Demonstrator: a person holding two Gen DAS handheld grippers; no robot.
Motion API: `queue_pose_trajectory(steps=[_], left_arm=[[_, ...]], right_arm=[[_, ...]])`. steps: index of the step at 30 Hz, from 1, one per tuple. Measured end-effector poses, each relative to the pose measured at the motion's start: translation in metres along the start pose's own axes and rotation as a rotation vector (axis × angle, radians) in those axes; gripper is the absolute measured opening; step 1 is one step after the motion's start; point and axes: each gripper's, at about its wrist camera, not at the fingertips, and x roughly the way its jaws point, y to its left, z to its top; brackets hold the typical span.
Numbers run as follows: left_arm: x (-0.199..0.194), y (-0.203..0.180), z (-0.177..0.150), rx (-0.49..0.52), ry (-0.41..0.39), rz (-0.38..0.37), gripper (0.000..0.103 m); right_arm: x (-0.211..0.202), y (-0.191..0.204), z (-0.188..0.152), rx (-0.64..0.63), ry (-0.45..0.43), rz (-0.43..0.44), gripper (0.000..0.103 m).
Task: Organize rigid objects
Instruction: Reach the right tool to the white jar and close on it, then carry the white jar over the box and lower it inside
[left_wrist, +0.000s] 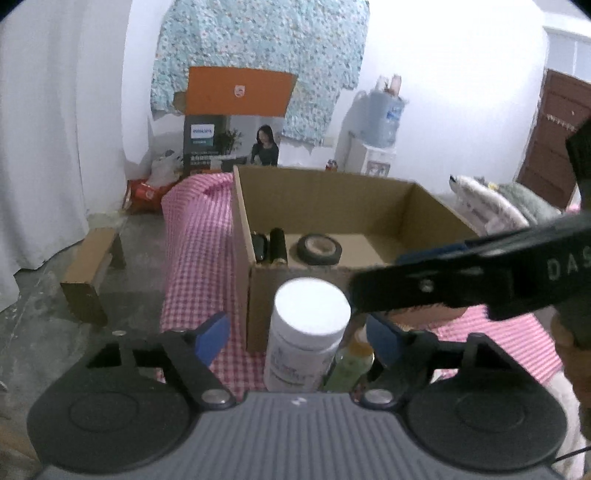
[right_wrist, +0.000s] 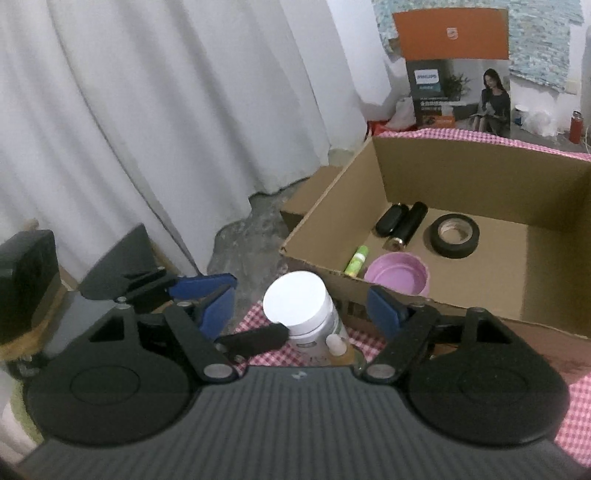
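A white-capped jar (left_wrist: 308, 332) stands upright on the pink checked cloth in front of an open cardboard box (left_wrist: 258, 291). My left gripper (left_wrist: 295, 334) is open with the jar between its blue pads. My right gripper (right_wrist: 301, 304) is open above the same jar (right_wrist: 297, 302); its black finger (left_wrist: 461, 277) crosses the left wrist view. A small green bottle (left_wrist: 351, 365) with a white tip (right_wrist: 336, 343) stands beside the jar. In the box lie a black tape roll (right_wrist: 454, 234), two black cylinders (right_wrist: 406, 225), a green tube (right_wrist: 356, 260) and a pink lid (right_wrist: 397, 275).
The box sits on a table covered with pink checked cloth (left_wrist: 192, 236). White curtains (right_wrist: 147, 110) hang to the left. A printed carton with an orange flap (left_wrist: 236, 122) and a water dispenser (left_wrist: 380, 125) stand behind. A small wooden stool (left_wrist: 92, 273) is on the grey floor.
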Motion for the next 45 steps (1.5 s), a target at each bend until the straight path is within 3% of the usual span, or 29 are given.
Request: queue_pose_trajectory(steps=[6, 15, 23, 36, 45], left_arm=[[0.019, -0.001, -0.007, 0.026, 0.031, -0.004, 0.065], [0.028, -0.001, -0.011, 0.048, 0.030, -0.014, 0.064], [0.035, -0.004, -0.014, 0.055, 0.025, -0.016, 0.056], [0.021, -0.010, -0.013, 0.060, 0.001, 0.009, 0.055], [-0.022, -0.020, 0.004, 0.094, -0.085, 0.065, 0.055]], right_arm=[[0.033, 0.000, 0.003, -0.024, 0.062, -0.008, 0.073], [0.058, -0.002, 0.005, -0.036, 0.122, -0.004, 0.065], [0.075, -0.011, 0.002, 0.015, 0.156, 0.032, 0.060], [0.072, -0.007, 0.003, 0.009, 0.136, 0.043, 0.060], [0.036, 0.017, 0.017, -0.039, 0.050, 0.077, 0.060]])
